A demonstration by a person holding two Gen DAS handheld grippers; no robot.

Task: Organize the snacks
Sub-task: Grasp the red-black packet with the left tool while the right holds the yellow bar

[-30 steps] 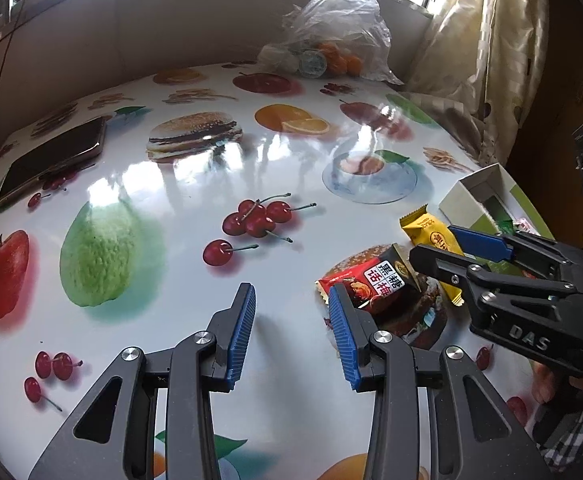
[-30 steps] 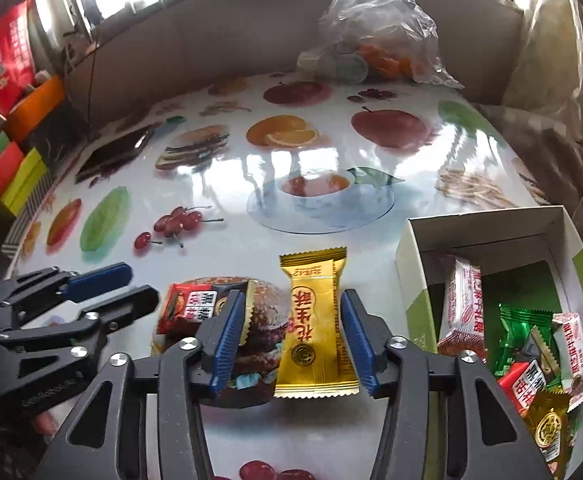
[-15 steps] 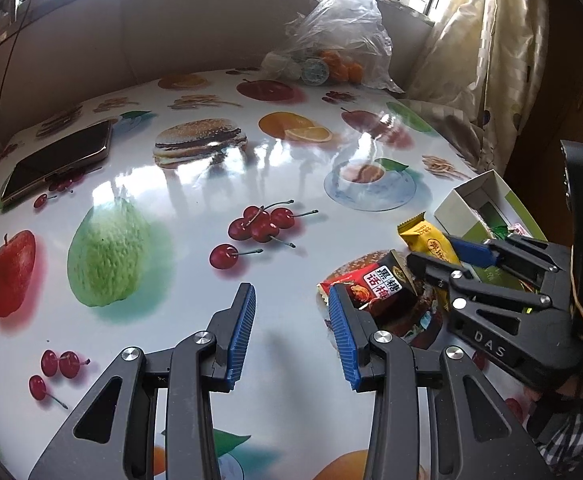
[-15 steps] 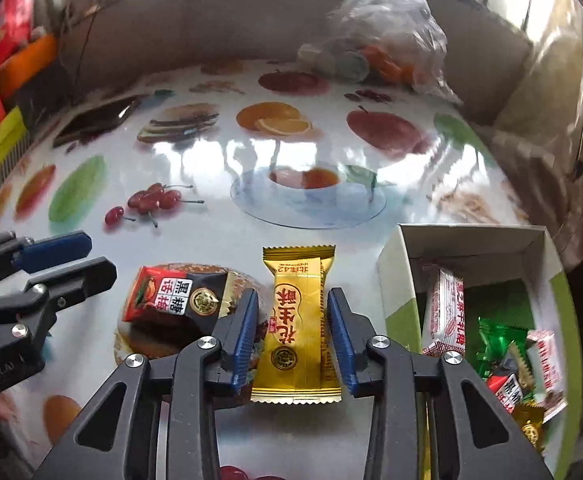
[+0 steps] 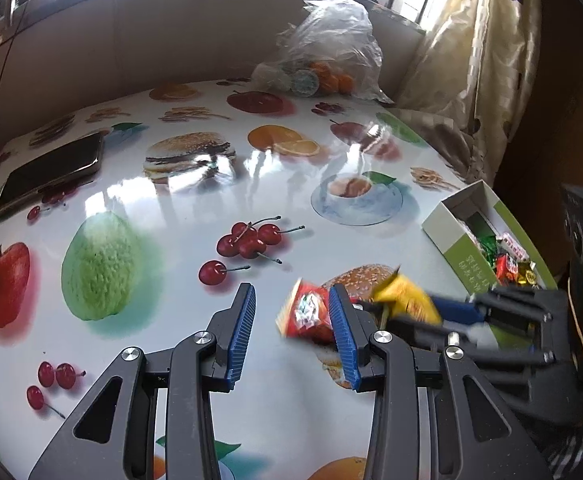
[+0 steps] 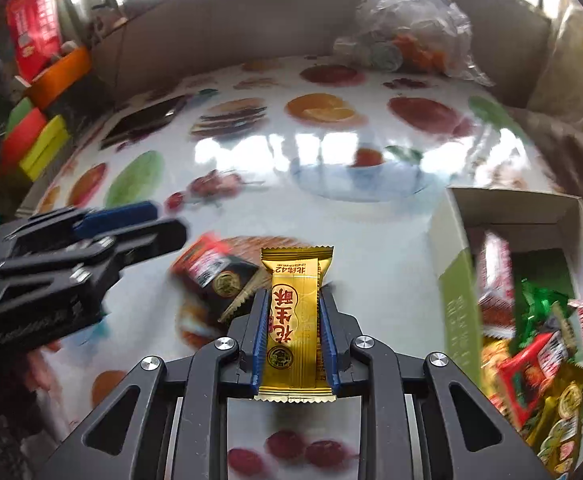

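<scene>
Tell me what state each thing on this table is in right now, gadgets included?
Right gripper: shut on the yellow snack bar.
Yellow snack bar: clamped between the pads.
Left gripper: open, holding nothing.
Red snack packet: lying loose on the table.
Snack box: open, partly filled with wrapped snacks.
Plastic bag: slumped at the far edge.
Phone: lying flat, screen dark.

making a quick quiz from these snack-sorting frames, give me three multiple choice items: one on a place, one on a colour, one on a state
1. Where does the red-and-black snack packet lie?
A. on the glossy fruit-print table
B. inside the green-and-white cardboard box
C. in the clear plastic bag

2. What colour is the wrapper of the snack bar in the right gripper?
A. green
B. gold
C. white

3. How does the left gripper stand?
A. open, holding nothing
B. shut on the phone
C. shut on the box

Key: 1 A, it rests on the printed burger beside the box; 2 B, a gold wrapper sits between the blue pads; 3 A, only table shows between its pads.
</scene>
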